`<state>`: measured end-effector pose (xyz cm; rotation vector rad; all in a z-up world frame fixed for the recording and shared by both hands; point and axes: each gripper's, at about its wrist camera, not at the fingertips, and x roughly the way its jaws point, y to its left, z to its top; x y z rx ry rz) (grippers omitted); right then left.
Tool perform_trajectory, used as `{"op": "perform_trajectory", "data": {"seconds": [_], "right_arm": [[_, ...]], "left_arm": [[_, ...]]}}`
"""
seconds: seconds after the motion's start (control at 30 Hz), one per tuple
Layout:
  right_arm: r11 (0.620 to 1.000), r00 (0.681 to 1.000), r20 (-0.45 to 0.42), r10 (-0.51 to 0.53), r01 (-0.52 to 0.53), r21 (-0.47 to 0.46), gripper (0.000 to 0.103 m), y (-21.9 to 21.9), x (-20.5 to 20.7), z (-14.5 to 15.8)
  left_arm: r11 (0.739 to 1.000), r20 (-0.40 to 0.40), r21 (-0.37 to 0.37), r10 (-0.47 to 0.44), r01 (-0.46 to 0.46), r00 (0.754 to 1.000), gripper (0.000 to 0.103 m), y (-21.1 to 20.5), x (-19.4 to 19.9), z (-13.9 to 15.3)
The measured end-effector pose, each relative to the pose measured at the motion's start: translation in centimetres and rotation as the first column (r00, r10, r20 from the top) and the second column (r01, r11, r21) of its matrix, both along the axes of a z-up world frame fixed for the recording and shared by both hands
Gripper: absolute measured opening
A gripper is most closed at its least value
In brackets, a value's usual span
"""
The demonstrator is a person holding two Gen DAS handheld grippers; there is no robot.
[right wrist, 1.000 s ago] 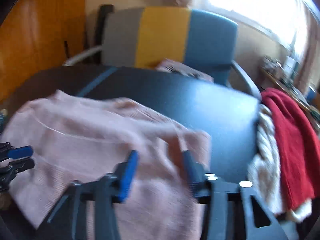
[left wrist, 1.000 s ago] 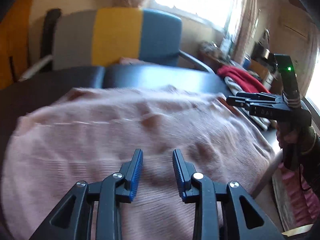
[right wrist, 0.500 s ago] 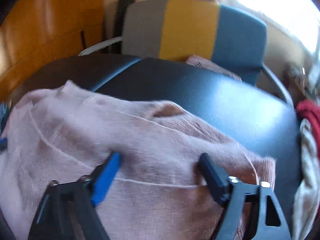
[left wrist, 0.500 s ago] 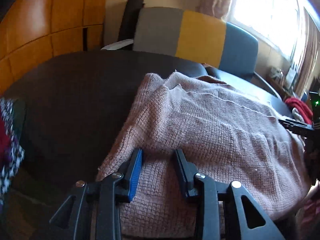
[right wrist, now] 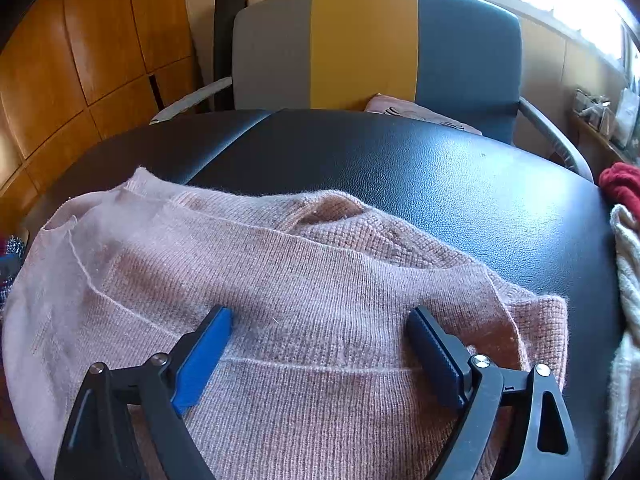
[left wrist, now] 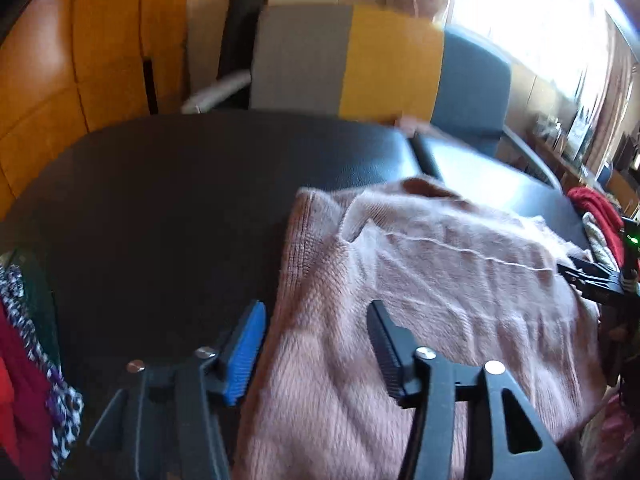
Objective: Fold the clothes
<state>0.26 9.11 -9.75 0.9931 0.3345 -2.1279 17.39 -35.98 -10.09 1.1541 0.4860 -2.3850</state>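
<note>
A pink knitted sweater (left wrist: pixel 420 280) lies spread on the black padded table (left wrist: pixel 180 200), folded over on itself. My left gripper (left wrist: pixel 316 316) is open, its fingers straddling the sweater's left edge, empty. My right gripper (right wrist: pixel 320 324) is wide open just above the sweater (right wrist: pixel 280 280) near its right side, empty. The right gripper also shows at the right edge of the left wrist view (left wrist: pixel 592 280).
A grey, yellow and blue chair (right wrist: pixel 372 48) stands behind the table (right wrist: pixel 440 184). Red and cream garments (right wrist: pixel 624 240) are piled at the table's right. Patterned and red clothes (left wrist: pixel 24 360) lie at the left. Wooden panels (right wrist: pixel 80 60) line the left wall.
Both grippers have opened wider. The left gripper moved left to the sweater's left edge. The right gripper moved over the sweater's right part.
</note>
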Motion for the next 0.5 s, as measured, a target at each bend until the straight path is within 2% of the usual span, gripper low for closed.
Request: {"op": "perform_trajectory", "data": {"seconds": [0.17, 0.27, 0.43, 0.47, 0.5], "right_arm": [[1.000, 1.000, 0.005, 0.001, -0.001, -0.005, 0.091, -0.2, 0.1, -0.2], [1.000, 1.000, 0.016, 0.003, -0.003, -0.016, 0.092, -0.1, 0.1, -0.2], [0.999, 0.999, 0.031, 0.007, -0.006, -0.032, 0.094, 0.1, 0.2, -0.3], [0.999, 0.999, 0.033, 0.008, -0.007, -0.033, 0.094, 0.1, 0.2, -0.3], [0.999, 0.999, 0.035, 0.011, -0.009, -0.035, 0.095, -0.1, -0.3, -0.4]], "left_arm": [[0.994, 0.063, 0.110, 0.015, -0.022, 0.998, 0.060, -3.7, -2.6, -1.1], [0.969, 0.080, 0.247, -0.007, -0.013, 0.997, 0.060, -6.0, -3.6, -2.7], [0.966, 0.059, 0.255, -0.055, 0.039, 0.997, 0.059, -6.7, -4.5, -3.0], [0.967, 0.055, 0.251, -0.068, 0.052, 0.996, 0.056, -6.5, -4.7, -3.0], [0.964, 0.044, 0.257, -0.084, 0.070, 0.995, 0.044, -6.3, -4.9, -3.0]]}}
